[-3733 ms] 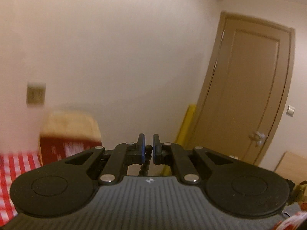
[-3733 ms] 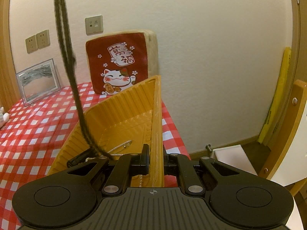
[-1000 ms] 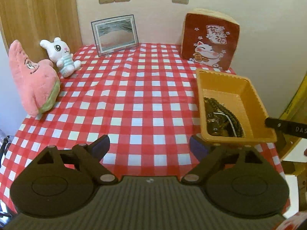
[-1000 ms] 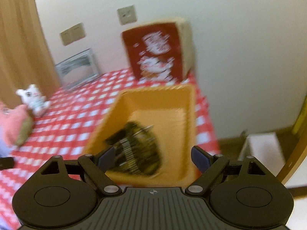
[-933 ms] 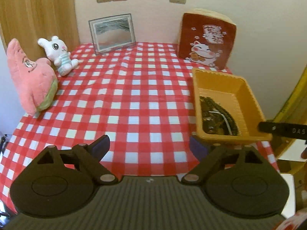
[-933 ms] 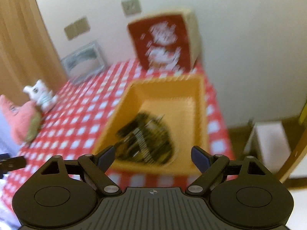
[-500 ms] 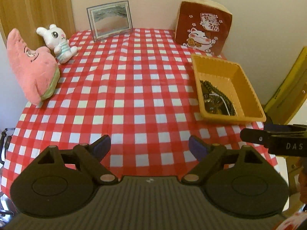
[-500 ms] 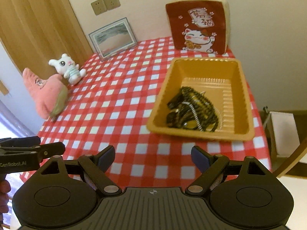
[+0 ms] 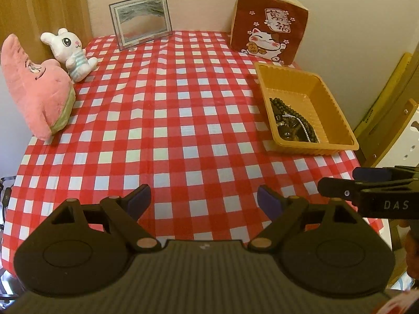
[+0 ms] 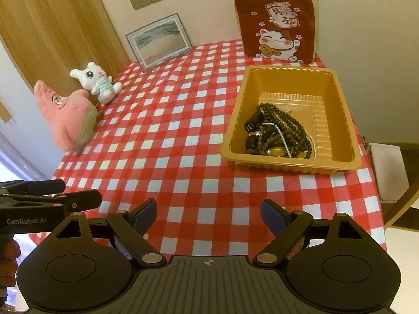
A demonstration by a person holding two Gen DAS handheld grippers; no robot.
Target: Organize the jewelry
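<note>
An orange plastic tray [image 9: 336, 106] [image 10: 340, 99] stands on the right side of the red checked table. Inside it lies a heap of jewelry [image 9: 293, 123] [image 10: 277, 133]: dark bead strands, a thin silver chain and some small dark pieces. My left gripper [image 9: 203, 201] is open and empty above the table's front edge, left of the tray. My right gripper [image 10: 208, 213] is open and empty above the front edge, short of the tray. Each gripper shows from the side in the other's view: the left one [image 10: 62, 196], the right one [image 9: 340, 183].
A red lucky-cat cushion [image 9: 269, 26] [image 10: 277, 23] stands behind the tray against the wall. A framed picture [image 9: 141, 22] [image 10: 159, 41] leans at the back. A white bunny toy [image 9: 69, 51] [image 10: 97, 81] and a pink plush [image 9: 34, 86] [image 10: 65, 110] sit at the left.
Both grippers have pulled back from the tray and now look down at the whole table. Earlier both were shut, the right on the tray's rim; now both are open and the jewelry lies in the tray.
</note>
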